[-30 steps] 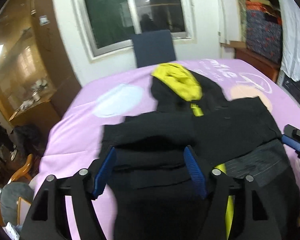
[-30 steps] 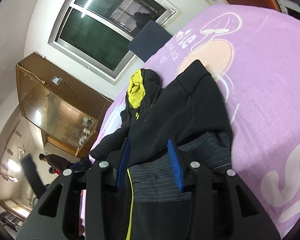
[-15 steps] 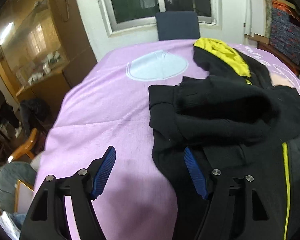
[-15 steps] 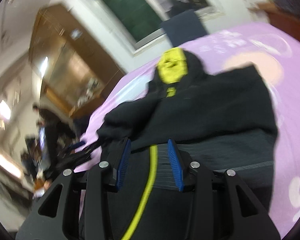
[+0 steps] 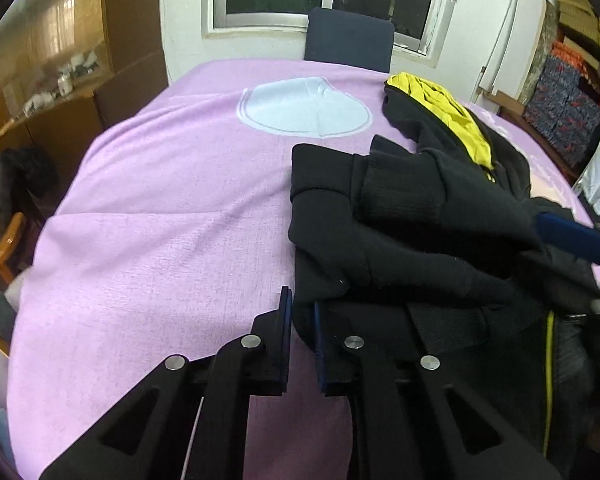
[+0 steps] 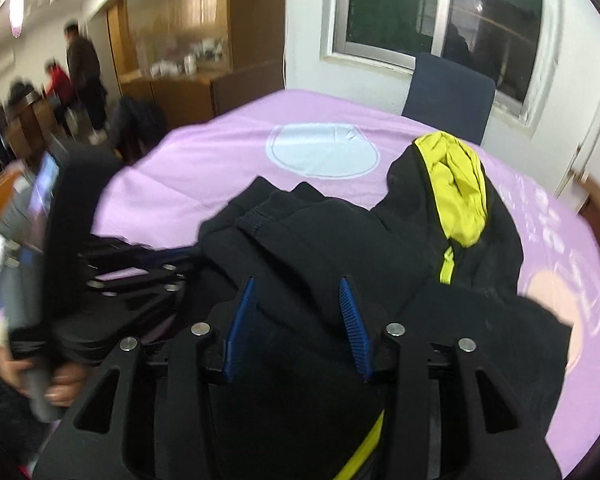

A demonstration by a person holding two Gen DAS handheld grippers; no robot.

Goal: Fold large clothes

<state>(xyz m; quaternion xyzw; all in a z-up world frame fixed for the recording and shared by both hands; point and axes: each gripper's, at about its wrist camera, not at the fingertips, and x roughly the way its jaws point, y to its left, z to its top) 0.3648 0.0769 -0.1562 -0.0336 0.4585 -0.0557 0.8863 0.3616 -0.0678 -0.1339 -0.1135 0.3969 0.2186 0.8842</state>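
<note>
Two grippers work the black hoodie [image 5: 400,232] bunched on the purple cloth [image 5: 160,220]: the left gripper [image 5: 300,320] pinches its side edge, the right gripper [image 6: 296,316] hovers spread above, and the fold likely needs that edge carried across evenly.

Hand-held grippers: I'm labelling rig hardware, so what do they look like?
Both match. The left hand-held gripper and right hand-held gripper have matte black angular linkage arms with triangular cut-outs, round silver pivot pins and ribbed blue finger pads. No cables or markings show.
</note>
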